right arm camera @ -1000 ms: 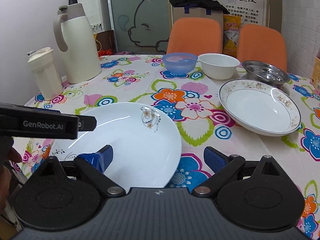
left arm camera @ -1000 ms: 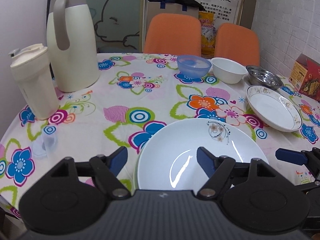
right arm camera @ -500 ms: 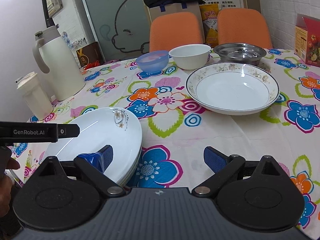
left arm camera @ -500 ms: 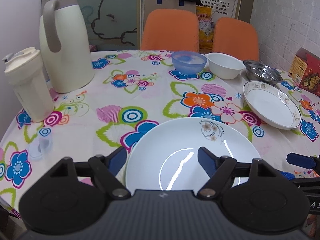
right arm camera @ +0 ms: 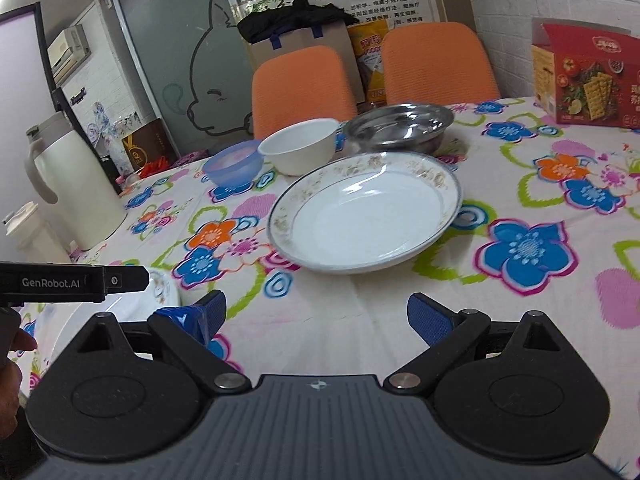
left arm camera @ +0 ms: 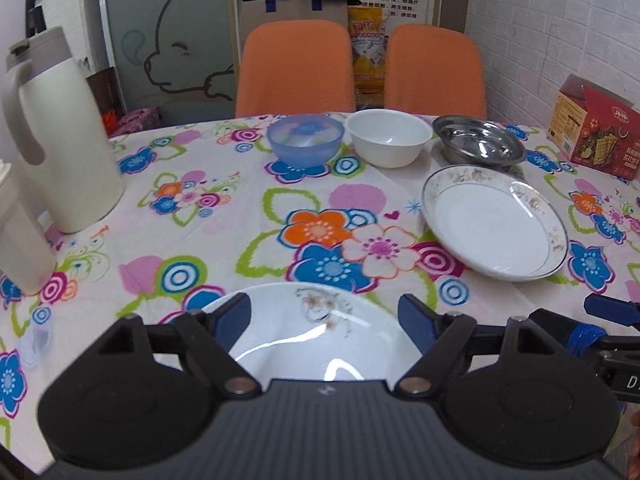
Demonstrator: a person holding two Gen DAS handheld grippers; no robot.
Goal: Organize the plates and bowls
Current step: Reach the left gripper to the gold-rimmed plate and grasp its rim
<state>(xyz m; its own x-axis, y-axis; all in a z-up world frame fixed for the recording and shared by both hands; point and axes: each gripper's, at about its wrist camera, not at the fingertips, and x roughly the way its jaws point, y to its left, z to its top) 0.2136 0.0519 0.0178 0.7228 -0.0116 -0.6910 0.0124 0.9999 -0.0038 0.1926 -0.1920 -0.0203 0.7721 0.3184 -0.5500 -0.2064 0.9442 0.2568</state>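
A white plate with a small flower motif (left arm camera: 312, 332) lies on the flowered tablecloth at the near edge. My left gripper (left arm camera: 324, 318) hovers over it, open, its blue pads on either side of the plate's far rim. A gold-rimmed deep plate (right arm camera: 368, 216) sits just ahead of my right gripper (right arm camera: 318, 312), which is open and holds nothing. Behind that plate stand a blue bowl (right arm camera: 234, 162), a white bowl (right arm camera: 300, 146) and a steel bowl (right arm camera: 400, 126) in a row. Only a sliver of the white plate (right arm camera: 160, 292) shows in the right wrist view.
A cream thermos jug (left arm camera: 52, 140) and a lidded cup (left arm camera: 20, 240) stand at the table's left. A red cracker box (left arm camera: 596, 132) sits at the far right. Two orange chairs (left arm camera: 296, 68) back the table. A hand (right arm camera: 12, 360) holds the left tool.
My right gripper has swung right, off the white plate and toward the gold-rimmed plate. My left gripper has drawn back over the white plate's near part. Both have stayed open.
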